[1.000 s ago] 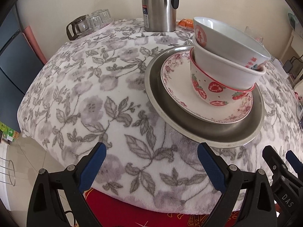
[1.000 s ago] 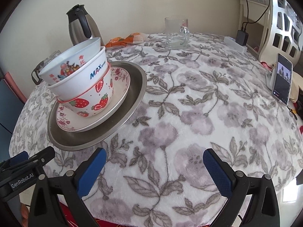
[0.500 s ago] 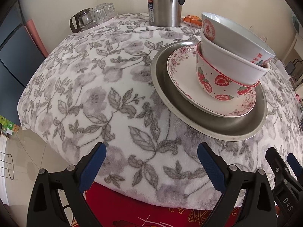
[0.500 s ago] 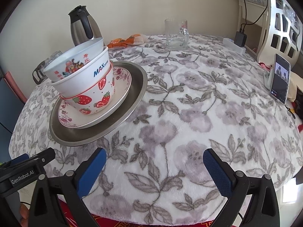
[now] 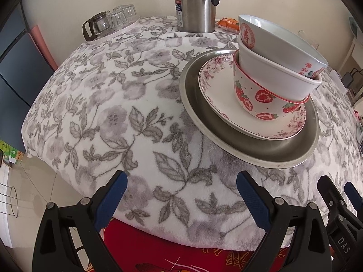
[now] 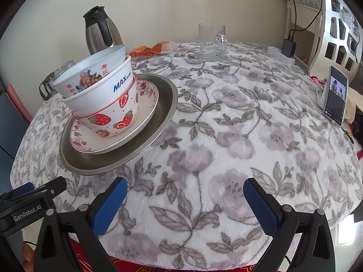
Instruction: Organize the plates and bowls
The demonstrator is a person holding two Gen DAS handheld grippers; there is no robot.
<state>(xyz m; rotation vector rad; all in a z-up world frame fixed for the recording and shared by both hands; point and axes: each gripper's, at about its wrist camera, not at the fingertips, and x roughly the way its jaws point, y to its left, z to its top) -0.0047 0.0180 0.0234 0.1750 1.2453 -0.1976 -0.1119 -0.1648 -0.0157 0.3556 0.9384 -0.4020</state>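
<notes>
Both claws farther back; bowl stack [image 5: 272, 72] beyond left claw [image 5: 181, 195].

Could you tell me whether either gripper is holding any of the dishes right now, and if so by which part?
Nothing is held. The left gripper and right gripper are both open over the tablecloth, apart from the bowl stack.

From my left view, the tall steel flask [image 5: 196, 4] lost its top to the picture's edge. The strawberry-printed bowl [image 5: 261, 99] hid its inside under two stacked white bowls [image 5: 279, 68]. The small propped phone's screen [image 6: 335, 95] was too small to read.
</notes>
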